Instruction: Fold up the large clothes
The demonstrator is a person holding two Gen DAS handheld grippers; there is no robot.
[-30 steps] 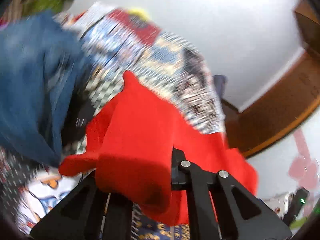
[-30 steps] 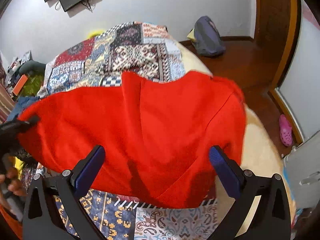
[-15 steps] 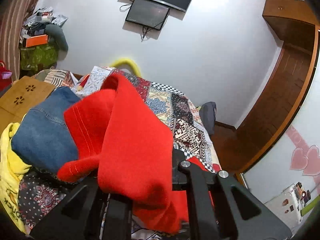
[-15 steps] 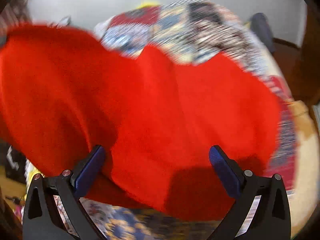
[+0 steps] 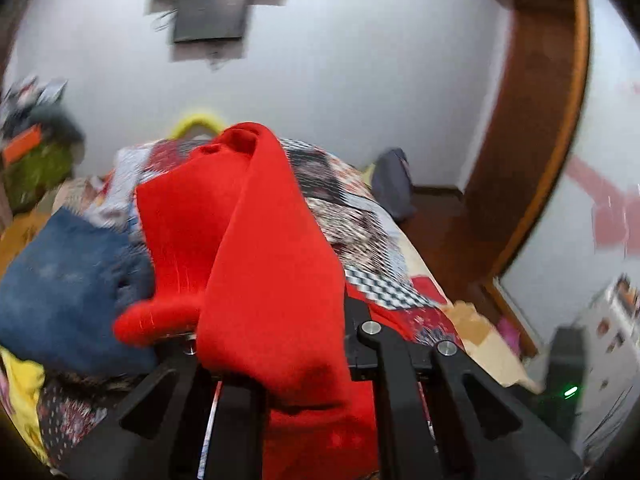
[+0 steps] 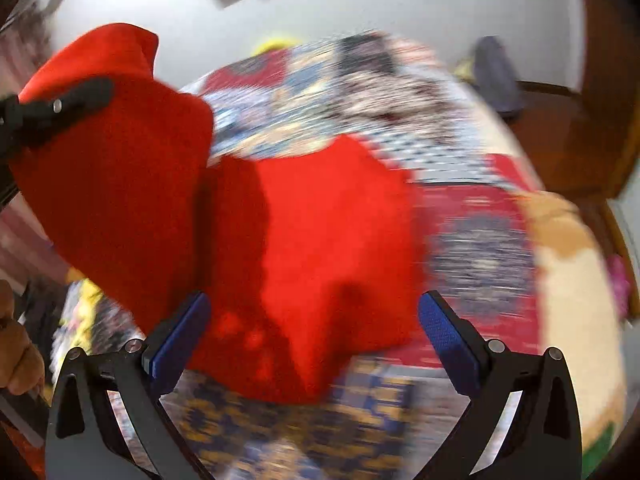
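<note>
A large red garment [image 6: 304, 240] lies partly on the patterned bedspread [image 6: 472, 240] and is lifted at its left end. My left gripper [image 5: 272, 320] is shut on the red garment [image 5: 260, 248], which drapes over its fingers and hides the tips. It also shows in the right wrist view [image 6: 80, 94], holding the raised cloth at upper left. My right gripper [image 6: 310, 328] is open and empty, its blue pads [image 6: 444, 332] on either side of the garment's near edge.
Blue jeans [image 5: 60, 280] and a yellow cloth [image 5: 20, 380] are piled at the bed's left. A grey bag [image 5: 394, 184] sits on the floor by the wall. A wooden door frame [image 5: 540, 160] stands to the right. A hand [image 6: 16, 344] shows at the left.
My left gripper has lifted the garment's end up and over toward the right, folding it. My right gripper has stayed open. Both views are blurred by motion.
</note>
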